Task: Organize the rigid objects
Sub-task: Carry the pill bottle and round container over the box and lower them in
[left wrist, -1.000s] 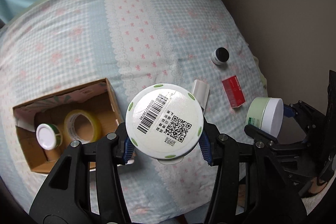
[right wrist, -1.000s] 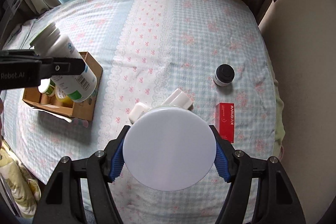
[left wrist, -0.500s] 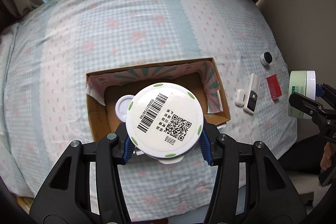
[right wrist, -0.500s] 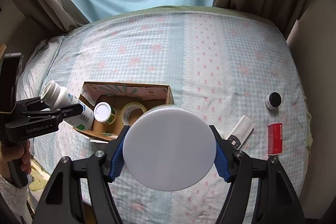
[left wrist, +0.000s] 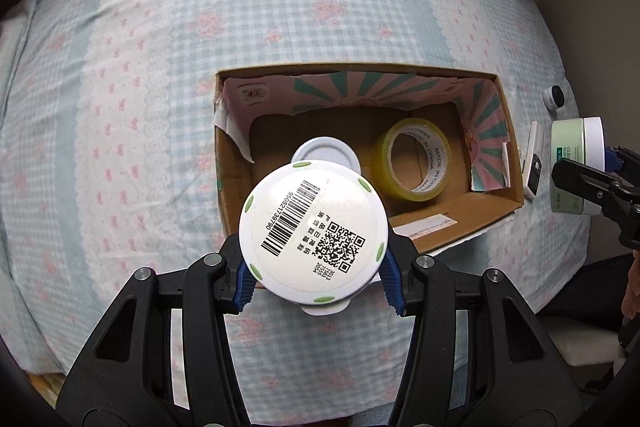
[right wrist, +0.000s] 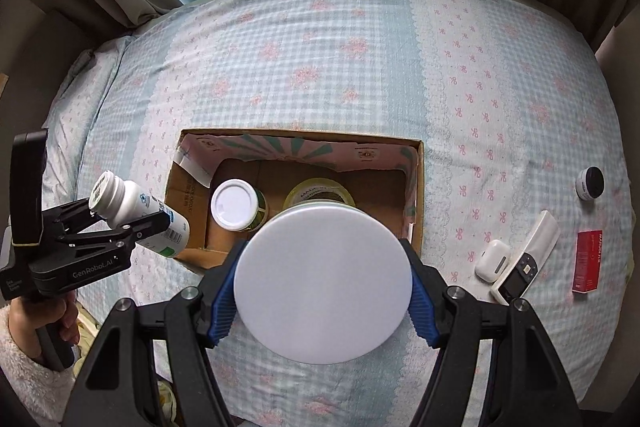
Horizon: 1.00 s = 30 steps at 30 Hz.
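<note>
Both grippers clamped on containers, now over the box

Left gripper [left wrist: 314,277] pinches the white bottle [left wrist: 313,237], its barcoded base facing the camera, long axis running down and slightly away toward the cardboard box [left wrist: 502,163]; a second ago the box lay off to the left. Right gripper [right wrist: 322,297] grips the green jar [right wrist: 323,285], white lid toward the lens, and has likewise come over the box. Tape roll [left wrist: 416,159] and a white-lidded jar [right wrist: 234,205] sit inside.

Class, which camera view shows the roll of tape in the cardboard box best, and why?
The left wrist view: the tape roll shows almost whole, ring and hollow core, inside the cardboard box. In the right wrist view, only its top edge peeks above the held white-lidded jar.
</note>
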Each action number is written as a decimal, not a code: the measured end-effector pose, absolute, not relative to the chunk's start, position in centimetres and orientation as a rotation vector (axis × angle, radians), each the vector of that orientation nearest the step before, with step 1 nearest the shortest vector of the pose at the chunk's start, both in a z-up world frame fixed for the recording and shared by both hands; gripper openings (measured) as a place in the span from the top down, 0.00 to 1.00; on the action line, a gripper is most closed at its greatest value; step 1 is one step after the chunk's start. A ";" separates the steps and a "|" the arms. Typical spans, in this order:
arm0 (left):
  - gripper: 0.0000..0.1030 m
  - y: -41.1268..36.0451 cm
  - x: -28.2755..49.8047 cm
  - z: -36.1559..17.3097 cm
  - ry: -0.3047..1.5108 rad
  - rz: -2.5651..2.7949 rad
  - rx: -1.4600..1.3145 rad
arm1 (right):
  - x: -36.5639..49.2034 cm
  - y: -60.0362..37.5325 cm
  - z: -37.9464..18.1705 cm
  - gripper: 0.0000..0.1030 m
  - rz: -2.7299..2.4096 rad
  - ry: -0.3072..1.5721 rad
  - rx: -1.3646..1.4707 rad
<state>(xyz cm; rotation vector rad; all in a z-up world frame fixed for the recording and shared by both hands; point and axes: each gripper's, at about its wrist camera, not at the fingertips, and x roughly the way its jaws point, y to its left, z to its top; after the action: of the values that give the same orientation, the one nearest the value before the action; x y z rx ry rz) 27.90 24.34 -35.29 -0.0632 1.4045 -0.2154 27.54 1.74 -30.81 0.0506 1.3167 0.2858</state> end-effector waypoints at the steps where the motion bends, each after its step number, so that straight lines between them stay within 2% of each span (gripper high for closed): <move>1: 0.55 24.3 27.9 -36.0 1.416 -0.217 -0.058 | 27.9 2.0 -31.7 0.35 0.284 1.331 0.056; 10: 0.55 24.0 29.0 -39.0 1.420 -0.211 0.011 | 30.7 3.8 -39.3 0.35 0.259 1.453 0.048; 19: 0.52 24.6 28.3 -39.7 1.408 -0.181 -0.021 | 31.3 4.9 -41.5 0.35 0.235 1.470 0.025; 20: 0.41 24.6 28.2 -39.5 1.409 -0.186 -0.032 | 31.3 4.9 -41.2 0.26 0.234 1.436 0.028; 21: 0.10 24.6 28.1 -39.3 1.407 -0.191 -0.045 | 31.2 4.8 -40.7 0.00 0.242 1.390 0.043; 22: 0.02 24.5 27.9 -39.0 1.398 -0.193 -0.056 | 31.1 4.7 -40.1 0.00 0.255 1.352 0.060; 30: 0.00 24.2 26.7 -38.1 1.390 -0.199 -0.069 | 29.6 3.8 -39.1 0.00 0.266 1.349 0.066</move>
<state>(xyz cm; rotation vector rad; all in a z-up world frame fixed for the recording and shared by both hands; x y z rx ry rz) 26.65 24.17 -38.08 -0.0691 1.3896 -0.1988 29.58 3.85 -39.12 0.0659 1.3488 0.2662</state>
